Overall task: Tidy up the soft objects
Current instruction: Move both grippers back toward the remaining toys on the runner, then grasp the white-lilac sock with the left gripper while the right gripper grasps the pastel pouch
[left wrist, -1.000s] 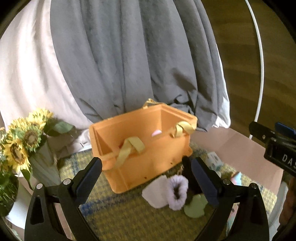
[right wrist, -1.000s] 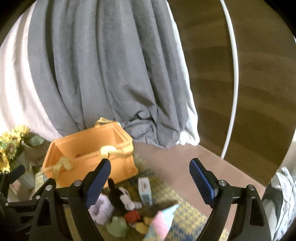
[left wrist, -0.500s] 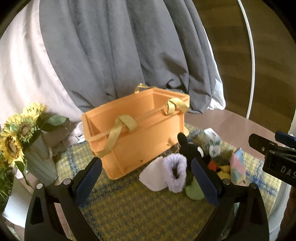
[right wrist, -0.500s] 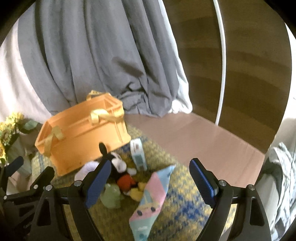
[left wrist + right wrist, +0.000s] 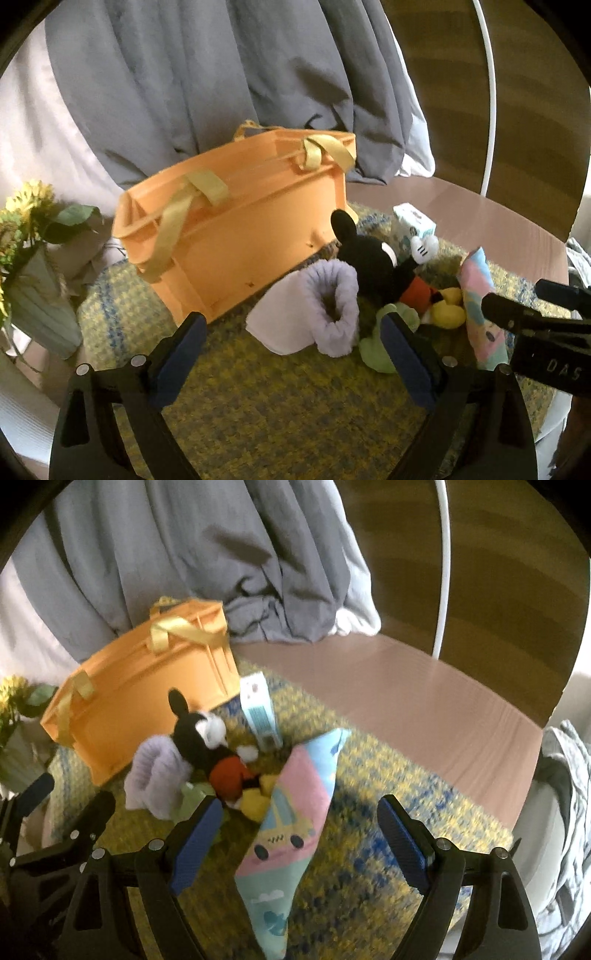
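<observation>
Far left: sunflowers (image 5: pixel 26 206) in a ribbed grey-green vase (image 5: pixel 40 306), at the edge of the yellow-and-blue woven mat (image 5: pixel 258 398).

Next, orange crate (image 5: pixel 236 236) with yellow strap handles, standing on the mat in front of grey drapery (image 5: pixel 221 74). Inside of crate not visible from here.

Left gripper (image 5: pixel 291 354) low over the mat, fingers spread wide, nothing between them. Bare mat below it; its right pad overlaps the green soft piece in the view, contact cannot be told.

Soft pile sits just right of the crate's front corner, all on the mat:
- lilac fluffy sock (image 5: pixel 332 306), rolled, opening facing the camera, touching a white folded cloth (image 5: pixel 284 321) on its left.
- black mouse plush (image 5: pixel 373 262) with red shorts and yellow shoes, lying against the sock, head near the crate wall.
- pale green soft piece (image 5: pixel 376 350) under/in front of the plush, partly hidden.
- small white-and-blue box (image 5: pixel 258 712) behind the plush, just beside the crate corner.
- pastel printed cloth pouch (image 5: pixel 288 830), pink/blue with a yellow car print, long, lying diagonally, right of the plush and touching its shoes.

Right gripper (image 5: pixel 299 834) over the pouch, jaws closing but pads well apart, pouch lies between them in the view, not pinched. It also shows at the right edge of the left wrist view.

Right: bare brown tabletop (image 5: pixel 424 694), white hoop (image 5: pixel 445 572) upright behind it, wood wall beyond. Grey-white fabric (image 5: pixel 565 775) at far right edge, unclear what.
</observation>
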Available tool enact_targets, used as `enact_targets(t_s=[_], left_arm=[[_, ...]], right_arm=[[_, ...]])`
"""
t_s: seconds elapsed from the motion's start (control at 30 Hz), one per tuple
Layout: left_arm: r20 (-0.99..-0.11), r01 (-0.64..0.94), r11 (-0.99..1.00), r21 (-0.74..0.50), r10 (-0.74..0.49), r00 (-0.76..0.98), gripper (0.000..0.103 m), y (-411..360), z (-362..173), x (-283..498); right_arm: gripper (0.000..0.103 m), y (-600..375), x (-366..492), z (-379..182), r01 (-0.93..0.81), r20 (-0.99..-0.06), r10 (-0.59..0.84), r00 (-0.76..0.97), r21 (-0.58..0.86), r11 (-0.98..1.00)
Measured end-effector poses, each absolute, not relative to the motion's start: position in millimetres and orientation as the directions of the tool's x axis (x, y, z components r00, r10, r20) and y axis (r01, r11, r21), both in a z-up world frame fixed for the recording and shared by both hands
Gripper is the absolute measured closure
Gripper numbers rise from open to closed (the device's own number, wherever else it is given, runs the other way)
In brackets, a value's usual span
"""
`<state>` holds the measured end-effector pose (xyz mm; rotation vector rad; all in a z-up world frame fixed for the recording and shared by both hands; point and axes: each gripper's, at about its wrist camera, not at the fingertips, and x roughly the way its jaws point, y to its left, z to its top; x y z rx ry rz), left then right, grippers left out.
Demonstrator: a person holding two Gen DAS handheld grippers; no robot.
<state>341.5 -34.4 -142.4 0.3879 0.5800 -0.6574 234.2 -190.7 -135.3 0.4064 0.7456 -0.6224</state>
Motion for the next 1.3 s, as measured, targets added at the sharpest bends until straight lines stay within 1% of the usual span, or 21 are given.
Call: enact_targets(t_s=[0.13, 0.2, 0.27, 0.33, 0.4, 0.63, 0.73, 0.77, 0.8, 0.83, 0.87, 0.93, 1.0, 1.07, 1.17, 1.3], left_arm=[[-0.632, 0.676, 0.723, 0.145, -0.458, 0.625, 0.009, -41.3, -151.2, 348.0], [-0.638, 0.680, 0.720, 0.138, -0.461, 0.617, 0.011, -45.8, -155.7, 351.5], [-0.645, 0.686, 0.716, 0.130, -0.465, 0.607, 0.011, -49.0, -160.0, 354.8], [-0.653, 0.692, 0.711, 0.124, -0.467, 0.597, 0.014, -53.3, -165.1, 358.3], [-0.662, 0.698, 0.707, 0.115, -0.470, 0.584, 0.021, -56.6, -170.0, 362.1], [-0.703, 0.715, 0.694, 0.083, -0.468, 0.536, 0.029, -66.8, -185.9, 372.8], [-0.719, 0.724, 0.685, 0.077, -0.465, 0.517, 0.038, -72.1, -191.8, 375.3], [-0.725, 0.728, 0.681, 0.075, -0.465, 0.509, 0.045, -73.7, -193.2, 376.0], [-0.729, 0.734, 0.676, 0.071, -0.467, 0.501, 0.050, -75.8, -195.4, 376.4], [-0.731, 0.735, 0.674, 0.074, -0.464, 0.500, 0.053, -76.9, -197.1, 376.0], [-0.733, 0.733, 0.675, 0.081, -0.458, 0.503, 0.058, -78.1, -198.4, 375.5], [-0.732, 0.731, 0.678, 0.077, -0.459, 0.503, 0.063, -78.9, -199.2, 373.9], [-0.729, 0.727, 0.683, 0.074, -0.460, 0.507, 0.070, -78.9, -198.0, 371.1], [-0.722, 0.722, 0.687, 0.082, -0.458, 0.519, 0.073, -77.5, -195.9, 367.0], [-0.709, 0.718, 0.690, 0.089, -0.462, 0.533, 0.076, -73.0, -190.7, 359.7], [-0.687, 0.710, 0.699, 0.088, -0.473, 0.551, 0.076, -63.4, -178.1, 347.5]], right_arm=[[0.023, -191.4, 240.2, -149.6, 0.649, -0.760, -0.349, 0.548, 0.123, 0.751], [0.029, -193.1, 242.1, -155.5, 0.653, -0.772, -0.337, 0.538, 0.129, 0.746], [0.033, -195.4, 244.6, -161.0, 0.654, -0.784, -0.321, 0.530, 0.138, 0.744], [0.036, -197.1, 245.9, -164.6, 0.654, -0.795, -0.307, 0.523, 0.144, 0.742], [0.039, -197.9, 248.0, -168.3, 0.656, -0.806, -0.291, 0.516, 0.154, 0.738], [0.049, -197.9, 257.1, -176.4, 0.649, -0.824, -0.270, 0.498, 0.148, 0.746], [0.059, -200.0, 258.8, -179.3, 0.650, -0.829, -0.264, 0.492, 0.148, 0.746], [0.063, -200.6, 258.2, -180.1, 0.651, -0.829, -0.266, 0.492, 0.147, 0.745], [0.067, -201.1, 257.9, -180.4, 0.651, -0.829, -0.267, 0.491, 0.145, 0.745], [0.069, -201.7, 257.6, -180.7, 0.652, -0.828, -0.270, 0.491, 0.144, 0.744], [0.070, -201.7, 257.1, -180.6, 0.652, -0.826, -0.275, 0.492, 0.141, 0.745], [0.075, -201.5, 256.3, -180.5, 0.651, -0.824, -0.281, 0.492, 0.134, 0.747], [0.082, -200.1, 254.3, -179.6, 0.648, -0.820, -0.290, 0.493, 0.124, 0.751], [0.086, -198.7, 251.5, -177.5, 0.646, -0.815, -0.301, 0.496, 0.114, 0.755], [0.086, -197.5, 243.5, -172.1, 0.647, -0.801, -0.317, 0.507, 0.111, 0.754], [0.087, -194.2, 233.6, -163.3, 0.641, -0.783, -0.328, 0.529, 0.116, 0.758]])
